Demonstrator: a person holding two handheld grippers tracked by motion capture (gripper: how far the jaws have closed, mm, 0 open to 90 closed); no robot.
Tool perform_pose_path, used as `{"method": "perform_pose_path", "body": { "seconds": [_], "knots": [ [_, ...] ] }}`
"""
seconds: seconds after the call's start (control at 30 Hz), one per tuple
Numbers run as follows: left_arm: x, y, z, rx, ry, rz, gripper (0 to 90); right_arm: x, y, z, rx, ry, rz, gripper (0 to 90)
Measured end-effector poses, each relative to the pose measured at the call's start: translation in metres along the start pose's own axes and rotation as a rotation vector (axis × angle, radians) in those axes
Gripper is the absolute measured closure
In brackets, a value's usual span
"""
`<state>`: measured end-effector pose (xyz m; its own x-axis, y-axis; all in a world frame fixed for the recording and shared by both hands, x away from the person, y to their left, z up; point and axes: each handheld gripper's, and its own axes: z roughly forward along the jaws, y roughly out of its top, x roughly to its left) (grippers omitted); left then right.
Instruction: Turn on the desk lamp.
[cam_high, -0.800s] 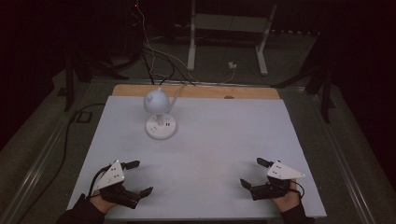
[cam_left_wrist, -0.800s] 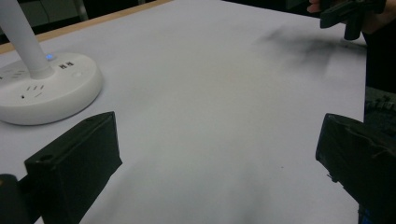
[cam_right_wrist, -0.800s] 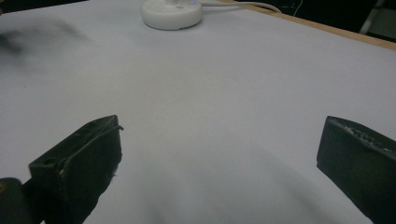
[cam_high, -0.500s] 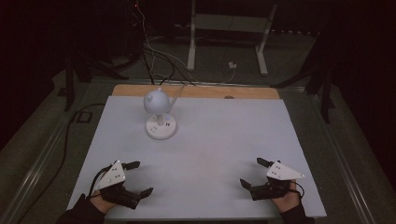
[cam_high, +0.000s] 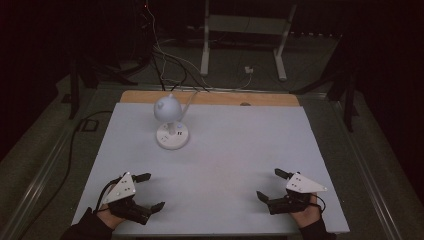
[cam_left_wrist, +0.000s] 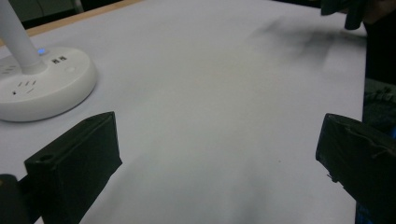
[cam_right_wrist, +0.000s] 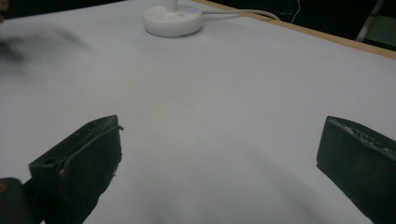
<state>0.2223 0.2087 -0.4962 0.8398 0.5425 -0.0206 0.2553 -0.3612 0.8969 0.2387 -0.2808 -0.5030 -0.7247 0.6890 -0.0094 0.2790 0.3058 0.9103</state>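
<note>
Risk lay mostly in the lamp (cam_high: 171, 122) itself, a small white desk lamp with a round head on a bent neck and a wide round base, standing far and left of centre on the desk (cam_high: 240, 150). It looked top-heavy: a push on the head or neck from a closing finger would likely tip or slide it rather than seat it in a grasp. Its white cable ran off the far edge, and a tug on the lamp could drag that cable taut.

The left gripper (cam_high: 131, 196) rested near the left front of the desk with its fingers spread wide and holding nothing; the right gripper (cam_high: 284, 190) sat at the right front, likewise spread and empty. Both were well apart from the lamp.

In the left gripper view the lamp's base (cam_left_wrist: 39, 86) showed small sockets and a lit blue dot, which a careless finger could press.

Nothing stood between either gripper and the lamp. Beyond the far edge, loose cables (cam_high: 165, 55) and a white stand (cam_high: 240, 35) stood on the floor.
</note>
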Motion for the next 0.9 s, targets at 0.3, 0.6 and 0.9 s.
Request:
{"method": "perform_pose_path", "body": {
  "seconds": [0.3, 0.6, 0.9],
  "knots": [
    [-0.004, 0.008, 0.000, -0.001, -0.025, 0.000, 0.3, 0.001, 0.001, -0.001, -0.005, -0.002, 0.000, 0.0],
    [-0.007, 0.022, 0.005, 0.000, -0.063, 0.010, 0.2, 0.002, 0.003, -0.001, -0.013, -0.006, 0.007, 0.0],
    [-0.009, 0.037, 0.013, 0.004, -0.088, 0.023, 0.2, 0.002, 0.003, -0.002, -0.015, -0.006, 0.015, 0.0]
  ]
}}
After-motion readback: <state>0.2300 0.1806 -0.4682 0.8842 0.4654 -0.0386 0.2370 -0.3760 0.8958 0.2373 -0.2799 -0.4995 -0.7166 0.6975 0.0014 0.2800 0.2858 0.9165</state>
